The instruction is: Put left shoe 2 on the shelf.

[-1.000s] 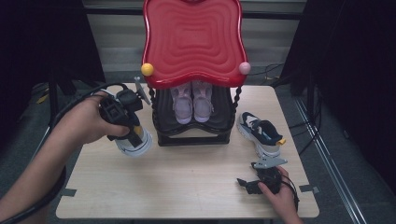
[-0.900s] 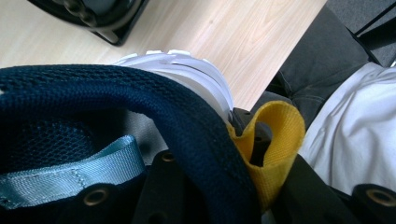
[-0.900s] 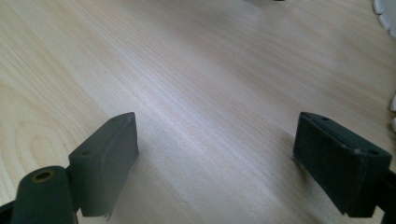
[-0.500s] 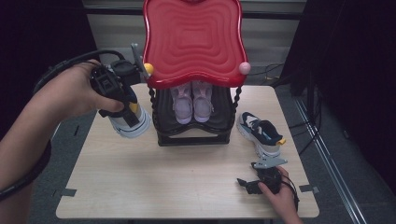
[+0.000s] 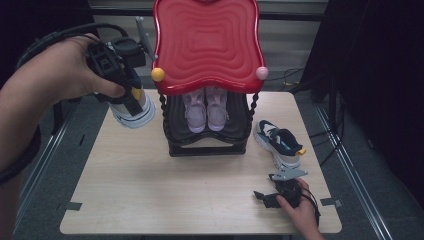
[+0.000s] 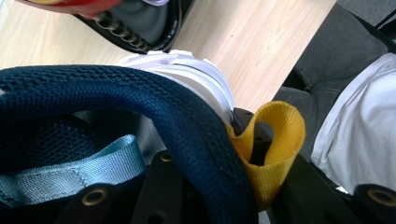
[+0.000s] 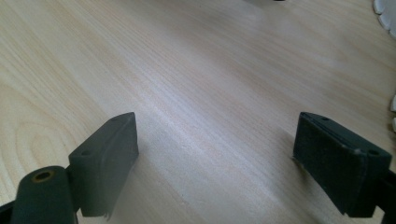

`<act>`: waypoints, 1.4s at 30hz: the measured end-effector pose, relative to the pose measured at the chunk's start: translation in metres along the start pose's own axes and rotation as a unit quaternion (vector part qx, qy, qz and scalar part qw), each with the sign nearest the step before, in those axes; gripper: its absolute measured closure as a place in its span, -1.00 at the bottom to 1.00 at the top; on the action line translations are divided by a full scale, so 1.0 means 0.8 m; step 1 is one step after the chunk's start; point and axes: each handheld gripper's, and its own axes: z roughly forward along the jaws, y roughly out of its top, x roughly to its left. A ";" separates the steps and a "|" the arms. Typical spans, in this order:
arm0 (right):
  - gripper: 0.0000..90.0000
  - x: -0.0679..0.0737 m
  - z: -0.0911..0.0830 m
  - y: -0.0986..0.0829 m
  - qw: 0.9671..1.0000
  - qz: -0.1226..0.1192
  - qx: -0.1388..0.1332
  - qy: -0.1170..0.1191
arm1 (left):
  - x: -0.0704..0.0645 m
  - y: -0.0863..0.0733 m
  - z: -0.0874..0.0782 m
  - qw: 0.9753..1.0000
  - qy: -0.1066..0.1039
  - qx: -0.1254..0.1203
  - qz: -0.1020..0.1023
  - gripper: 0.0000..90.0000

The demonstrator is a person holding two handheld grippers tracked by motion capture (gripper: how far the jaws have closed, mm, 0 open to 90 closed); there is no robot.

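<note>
The left gripper [image 5: 131, 95] clamps its fingers on the navy mesh collar of a white-soled sneaker [image 5: 134, 111] with a yellow heel loop [image 6: 271, 140], held above the tabletop's [image 5: 150, 190] left edge. The right gripper [image 5: 280, 192] rests open.

Count at this frame: four shoes total. Two pink shoes [image 5: 205, 106] side by side on the rack's lower shelf; two navy-and-white sneakers, one held sneaker [image 5: 131, 107] off the table, one loose sneaker [image 5: 278, 143] on the table [image 5: 150, 190]. One red-topped rack [image 5: 206, 42]. Two grippers.
</note>
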 end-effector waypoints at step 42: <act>-0.70 0.000 0.000 0.000 1.000 0.000 -0.001 0.001 | -0.006 0.143 -0.012 0.970 0.115 0.014 0.214 0.65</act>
